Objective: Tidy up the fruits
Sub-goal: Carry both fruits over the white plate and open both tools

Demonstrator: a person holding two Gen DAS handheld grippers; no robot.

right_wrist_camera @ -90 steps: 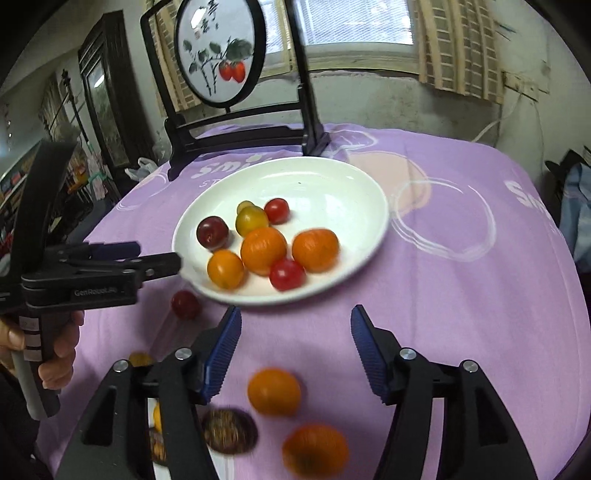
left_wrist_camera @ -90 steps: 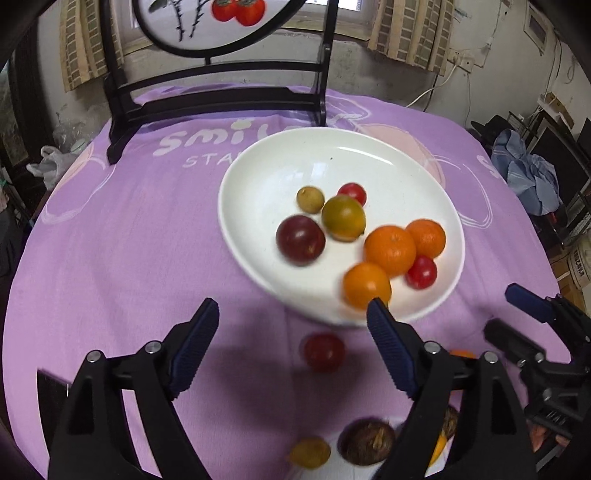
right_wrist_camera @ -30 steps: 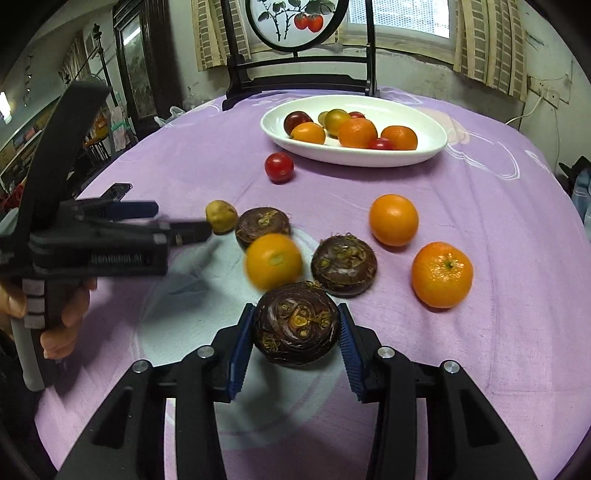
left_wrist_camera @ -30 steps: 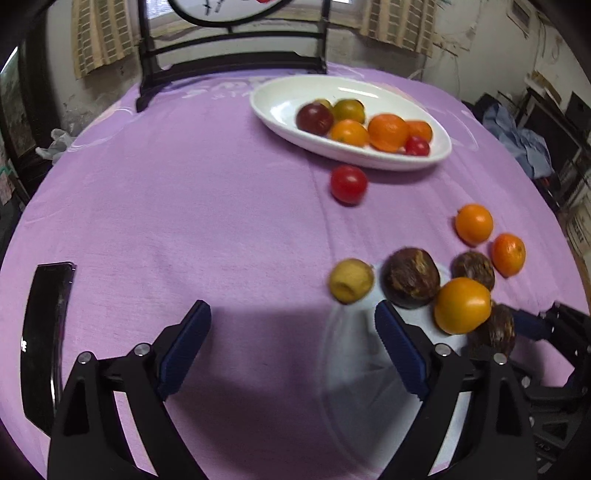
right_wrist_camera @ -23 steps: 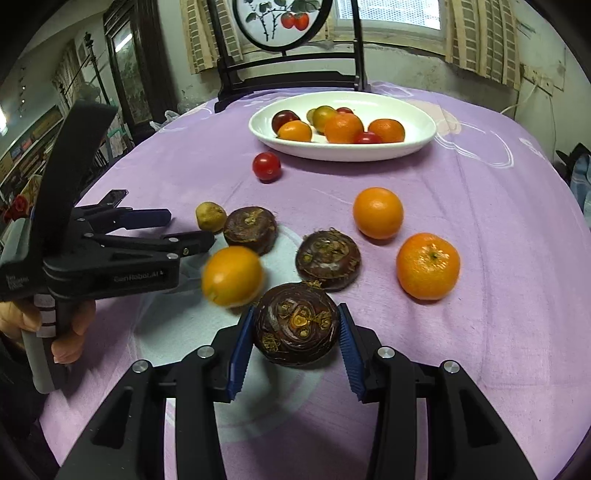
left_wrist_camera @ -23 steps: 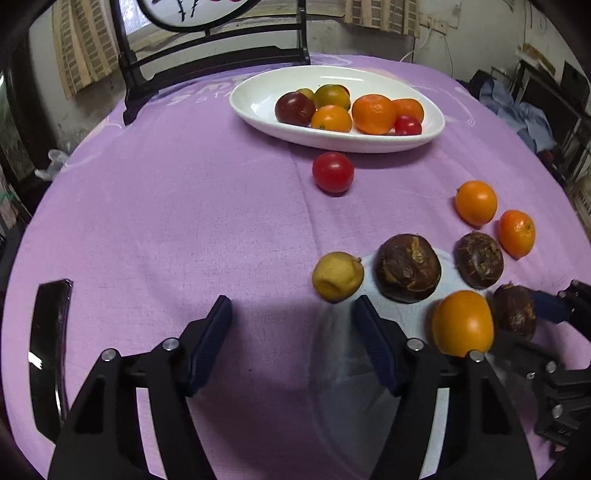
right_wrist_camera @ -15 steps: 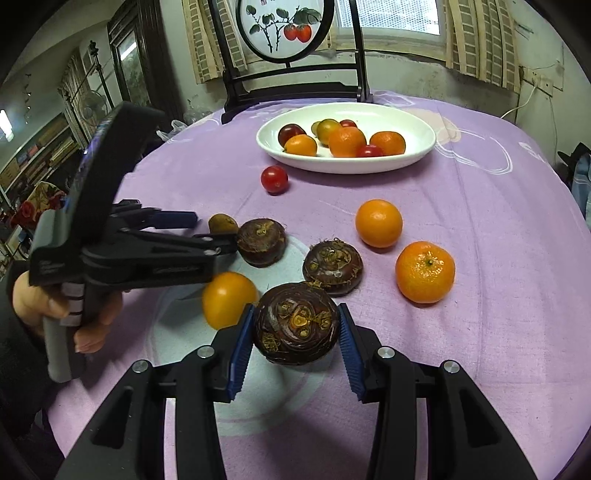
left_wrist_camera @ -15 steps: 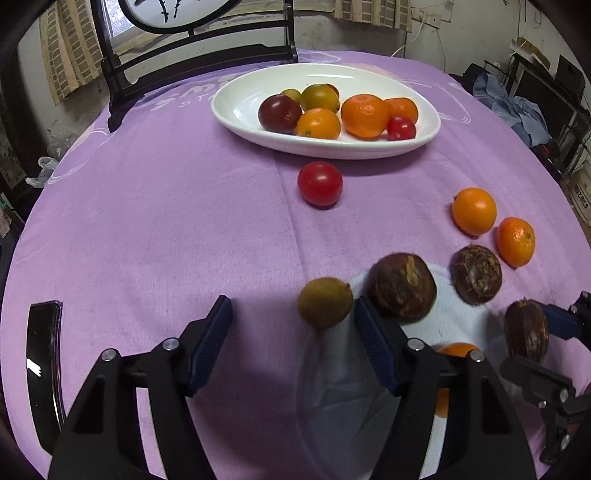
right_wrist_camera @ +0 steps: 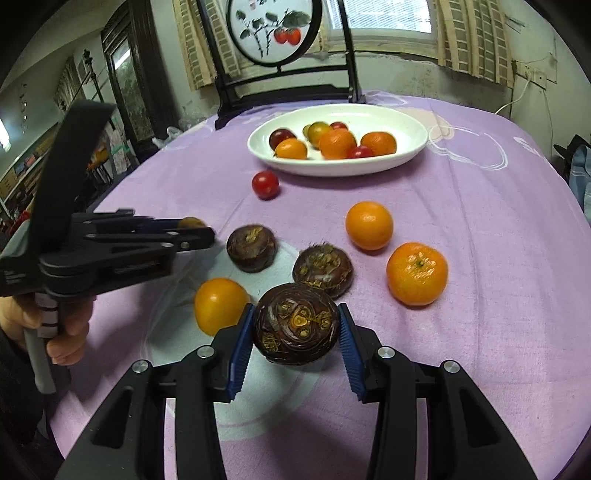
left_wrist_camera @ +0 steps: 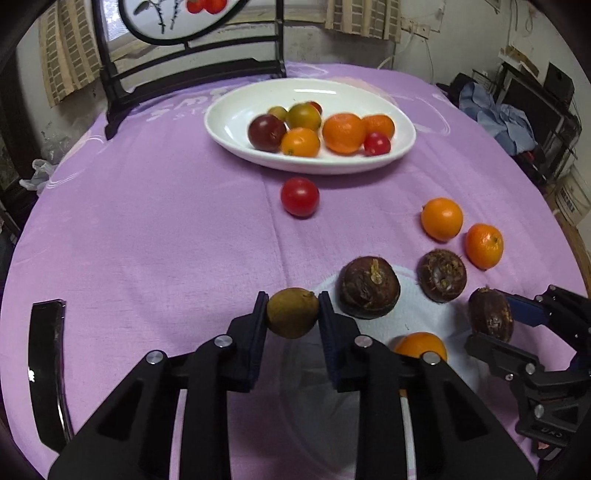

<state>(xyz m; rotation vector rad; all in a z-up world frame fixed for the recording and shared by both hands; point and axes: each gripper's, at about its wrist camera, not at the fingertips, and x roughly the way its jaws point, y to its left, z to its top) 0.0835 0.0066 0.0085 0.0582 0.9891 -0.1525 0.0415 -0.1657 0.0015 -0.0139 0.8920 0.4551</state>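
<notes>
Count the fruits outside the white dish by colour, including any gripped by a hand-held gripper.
Orange fruits: 3
Dark brown fruits: 3
Red fruit: 1
Olive-yellow fruit: 1
Total: 8

Dim room, daylight from the window (right_wrist_camera: 388, 14) behind, strong fisheye bend

You get soft, even light with a white glare on the window panes; your tongs cast broad, faint shadows on the purple tabletop (left_wrist_camera: 147, 221) just ahead of them. The fruit in the white dish (left_wrist_camera: 229, 122) is slightly smeared with motion blur, nearer fruit is sharper. Both views curve hard at the edges and go black in the corners.
</notes>
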